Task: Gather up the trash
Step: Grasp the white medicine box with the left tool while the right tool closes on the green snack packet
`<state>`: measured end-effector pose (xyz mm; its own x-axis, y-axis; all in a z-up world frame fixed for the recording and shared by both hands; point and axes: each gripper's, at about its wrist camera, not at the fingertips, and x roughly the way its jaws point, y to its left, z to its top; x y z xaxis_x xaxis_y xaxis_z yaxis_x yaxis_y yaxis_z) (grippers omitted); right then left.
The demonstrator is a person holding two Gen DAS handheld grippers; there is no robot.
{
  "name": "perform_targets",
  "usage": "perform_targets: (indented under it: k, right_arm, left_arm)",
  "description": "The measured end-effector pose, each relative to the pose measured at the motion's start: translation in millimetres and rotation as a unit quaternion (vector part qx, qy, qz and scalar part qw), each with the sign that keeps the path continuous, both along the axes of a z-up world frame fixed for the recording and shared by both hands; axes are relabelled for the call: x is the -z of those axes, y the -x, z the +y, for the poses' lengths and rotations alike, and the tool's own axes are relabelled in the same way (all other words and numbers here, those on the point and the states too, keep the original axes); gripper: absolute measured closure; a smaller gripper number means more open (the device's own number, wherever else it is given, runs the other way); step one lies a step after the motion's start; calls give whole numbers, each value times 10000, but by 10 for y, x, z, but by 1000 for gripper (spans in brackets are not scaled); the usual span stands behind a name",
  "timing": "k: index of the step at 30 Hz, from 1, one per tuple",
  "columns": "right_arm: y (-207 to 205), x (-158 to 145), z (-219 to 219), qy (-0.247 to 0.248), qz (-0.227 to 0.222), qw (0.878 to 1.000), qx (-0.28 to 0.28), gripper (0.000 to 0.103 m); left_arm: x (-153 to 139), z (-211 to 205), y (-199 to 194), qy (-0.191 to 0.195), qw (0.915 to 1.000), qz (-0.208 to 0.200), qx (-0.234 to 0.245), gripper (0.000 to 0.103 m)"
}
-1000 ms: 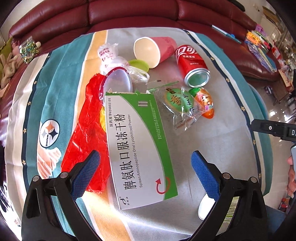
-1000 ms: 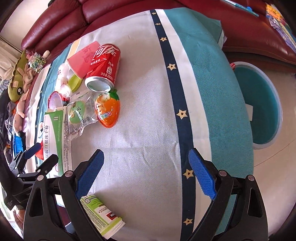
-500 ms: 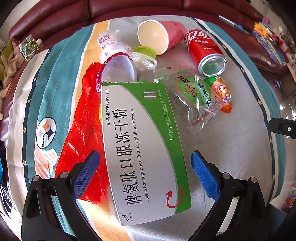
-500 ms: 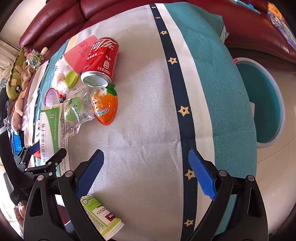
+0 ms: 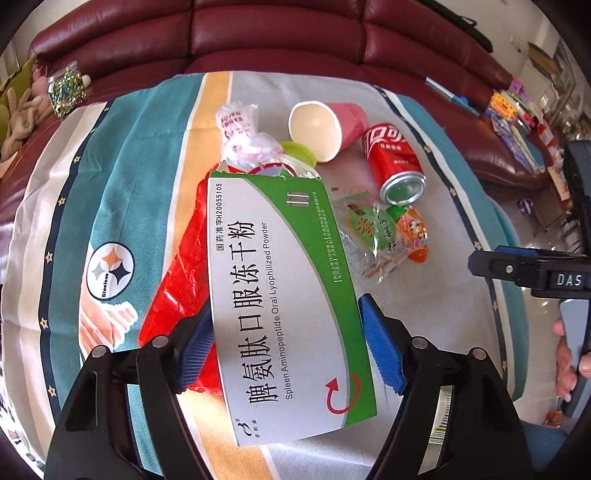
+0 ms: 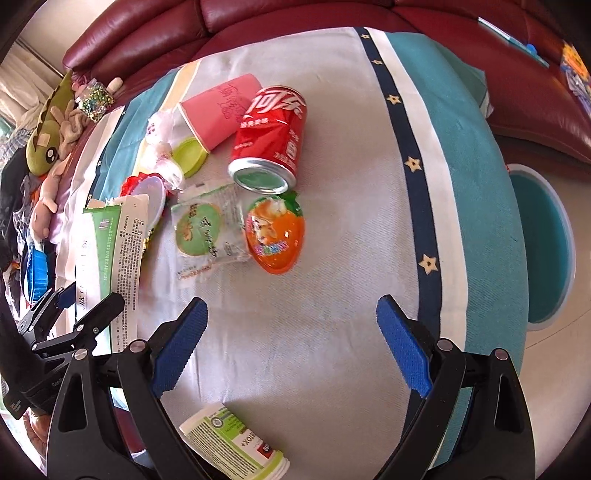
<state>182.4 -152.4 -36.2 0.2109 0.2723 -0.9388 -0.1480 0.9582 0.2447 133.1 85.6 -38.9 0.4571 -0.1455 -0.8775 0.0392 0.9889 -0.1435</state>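
Note:
My left gripper (image 5: pixel 286 345) is shut on a white-and-green medicine box (image 5: pixel 280 306), its blue pads against the box's two long edges; the box is lifted and tilted above a red plastic bag (image 5: pixel 181 266). The box also shows in the right wrist view (image 6: pixel 110 243). Behind lie a pink paper cup (image 5: pixel 325 125), a red cola can (image 5: pixel 393 162), a clear snack wrapper (image 5: pixel 373 232) and an orange jelly pack (image 5: pixel 415 232). My right gripper (image 6: pixel 291 343) is open and empty above the cloth, with the orange pack (image 6: pixel 275 236) and can (image 6: pixel 271 140) ahead of it.
A striped cloth (image 6: pixel 351 295) covers the table. A small white-and-green tube (image 6: pixel 232 439) lies under my right gripper. A teal round bin (image 6: pixel 543 243) stands on the floor to the right. A dark red sofa (image 5: pixel 277 33) runs behind, with toys at its left end.
My left gripper has moved forward around the medicine box and closed on it, lifting it. My right gripper has moved closer to the can and orange pack, still open.

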Motion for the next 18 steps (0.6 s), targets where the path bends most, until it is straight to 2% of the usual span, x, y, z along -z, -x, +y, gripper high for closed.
perform_targets:
  k: [3,8,15,18]
  right_arm:
    - [-89,-56,236,6,-126,9997,-213,14]
    - [-225,-15,638,118,-270,9977,-606,14]
    - [-364,188,994,440,-275,9934,-1020,22]
    - [-423,283,1058,492,-196,9929,-1061,22]
  left_arm:
    - [-80,165,11,286,9995,-82,-62,27]
    - [-128,443,0,542,9981,-191,-227,27]
    - [-129,597,-2,642,9973,-219,-262,27]
    - [-108,603,-11,672,9973,-217,-214,27]
